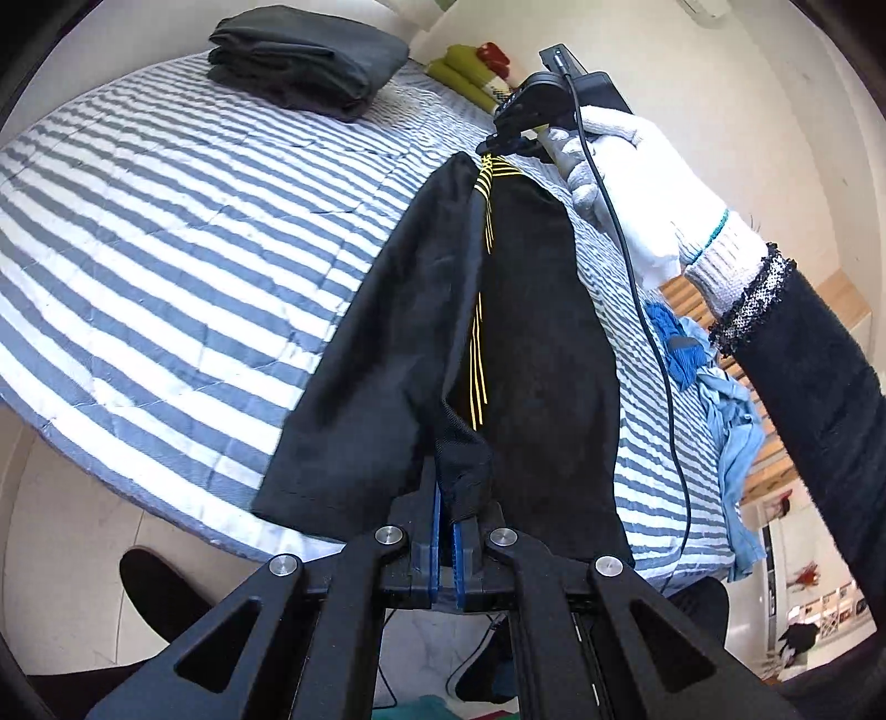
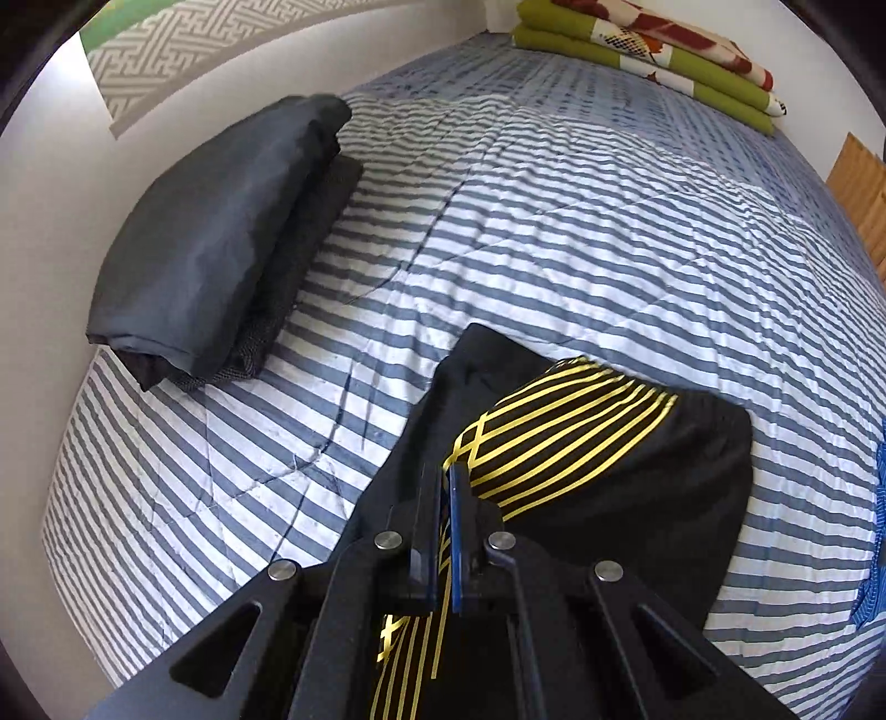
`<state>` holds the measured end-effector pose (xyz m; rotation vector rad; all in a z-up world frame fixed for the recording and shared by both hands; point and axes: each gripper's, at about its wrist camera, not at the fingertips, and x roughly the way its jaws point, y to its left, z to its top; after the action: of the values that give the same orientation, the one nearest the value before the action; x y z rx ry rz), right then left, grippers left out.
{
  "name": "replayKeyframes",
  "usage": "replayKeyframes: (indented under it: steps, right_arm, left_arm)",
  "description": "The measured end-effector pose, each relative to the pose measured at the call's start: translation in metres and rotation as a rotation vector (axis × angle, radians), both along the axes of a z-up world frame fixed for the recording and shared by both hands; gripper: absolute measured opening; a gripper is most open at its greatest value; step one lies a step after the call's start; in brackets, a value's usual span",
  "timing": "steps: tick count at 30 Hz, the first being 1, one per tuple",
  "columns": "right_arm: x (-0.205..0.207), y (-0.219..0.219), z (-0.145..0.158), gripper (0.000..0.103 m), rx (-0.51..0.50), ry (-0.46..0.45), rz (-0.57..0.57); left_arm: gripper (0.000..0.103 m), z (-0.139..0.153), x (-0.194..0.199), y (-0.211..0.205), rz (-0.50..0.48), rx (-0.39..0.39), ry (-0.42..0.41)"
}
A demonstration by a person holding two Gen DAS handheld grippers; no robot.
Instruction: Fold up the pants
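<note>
Black pants [image 1: 531, 343] with thin yellow stripes hang stretched between both grippers above a striped bed. My left gripper [image 1: 447, 498] is shut on a bunched black edge of the fabric. At the far end, my right gripper [image 1: 501, 145], held by a white-gloved hand [image 1: 637, 183], pinches the yellow-striped part. In the right wrist view, my right gripper [image 2: 444, 487] is shut on the striped band of the pants [image 2: 637, 482], whose loose fabric drapes onto the bedspread.
The bed [image 1: 138, 232] has a blue-and-white striped quilt [image 2: 554, 232]. Folded dark grey garments [image 1: 310, 61] [image 2: 221, 232] lie stacked near the wall. A green folded blanket [image 2: 648, 50] sits at the far end. Light blue clothes [image 1: 725, 410] lie at the bed's right edge.
</note>
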<state>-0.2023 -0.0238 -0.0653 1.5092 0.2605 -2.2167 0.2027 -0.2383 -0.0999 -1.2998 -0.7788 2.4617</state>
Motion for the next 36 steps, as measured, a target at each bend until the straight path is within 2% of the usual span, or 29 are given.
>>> replayKeyframes:
  steps: [5,8,10,11,13,16,18,20,23,27,31,33,36]
  right_arm:
    - [0.002,-0.034,-0.027,0.002,0.046,-0.019,0.016]
    - [0.005,-0.049,-0.036,0.004,0.063,-0.033,0.072]
    - [0.009,-0.050,-0.034,0.018,0.044,-0.044,0.094]
    - [0.011,-0.047,-0.029,0.021,0.022,-0.047,0.098]
    - [0.018,-0.036,-0.011,0.022,-0.036,-0.034,0.105]
    - [0.037,0.001,0.020,0.023,-0.131,-0.032,0.111]
    - [0.066,0.033,0.036,0.023,-0.160,-0.028,0.154]
    - [0.108,0.067,0.042,0.025,-0.150,-0.012,0.207]
    - [0.180,0.118,0.030,0.026,-0.104,-0.027,0.265]
    - [0.261,0.176,-0.014,0.026,-0.139,-0.169,0.246]
    - [0.296,0.195,-0.061,0.027,-0.213,-0.326,0.173]
    - [0.299,0.196,-0.073,0.027,-0.256,-0.353,0.126]
    - [0.291,0.195,-0.077,0.027,-0.315,-0.344,0.069]
  left_arm:
    - [0.002,-0.018,0.004,-0.023,0.033,0.031,-0.029]
    - [0.003,-0.029,0.008,-0.029,0.032,0.051,-0.054]
    - [0.004,-0.031,0.010,-0.033,0.036,0.054,-0.062]
    - [0.004,-0.031,0.010,-0.035,0.038,0.061,-0.068]
    - [0.005,-0.030,0.012,-0.039,0.042,0.070,-0.078]
    - [0.013,-0.027,0.014,-0.042,0.043,0.039,-0.073]
    - [0.021,-0.026,0.014,-0.040,0.043,0.032,-0.083]
    - [0.021,-0.027,0.015,-0.043,0.048,0.046,-0.092]
    - [0.021,-0.020,0.017,-0.042,0.066,0.042,-0.098]
    - [0.023,-0.021,0.016,-0.047,0.086,0.040,-0.112]
    - [0.019,-0.022,0.010,-0.044,0.084,0.039,-0.126]
    - [0.004,-0.020,0.006,-0.040,0.080,0.000,-0.124]
    - [0.002,-0.012,-0.002,-0.033,0.087,-0.045,-0.115]
